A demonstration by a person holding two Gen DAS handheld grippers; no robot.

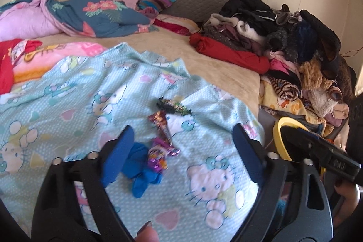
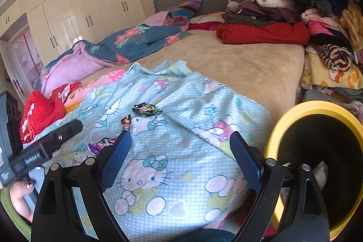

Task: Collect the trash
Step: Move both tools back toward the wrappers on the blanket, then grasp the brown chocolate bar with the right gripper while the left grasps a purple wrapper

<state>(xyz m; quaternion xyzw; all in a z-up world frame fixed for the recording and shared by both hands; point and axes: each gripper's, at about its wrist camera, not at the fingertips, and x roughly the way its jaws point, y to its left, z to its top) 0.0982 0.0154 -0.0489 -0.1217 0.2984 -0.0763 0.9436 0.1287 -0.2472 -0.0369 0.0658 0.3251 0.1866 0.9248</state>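
Observation:
Several candy wrappers lie on a pale blue cartoon-cat blanket (image 1: 68,92) spread over the bed. A purple wrapper (image 1: 158,155) and a crumpled blue piece (image 1: 141,174) sit between the fingers of my left gripper (image 1: 183,151), which is open, its pads not pressing on them. A brown wrapper (image 1: 161,125) and a dark green wrapper (image 1: 173,106) lie just beyond. My right gripper (image 2: 181,146) is open over bare blanket, with the green wrapper (image 2: 147,109) and the brown wrapper (image 2: 126,123) ahead to its left. A yellow-rimmed bin (image 2: 295,110) with a black liner stands at the right.
A heap of clothes (image 1: 283,37) fills the bed's right side, with a red bundle (image 1: 226,53) in front. A folded floral quilt (image 1: 90,15) lies at the far left. White wardrobes (image 2: 79,15) line the back wall. A hand (image 2: 20,199) grips the left gripper's handle.

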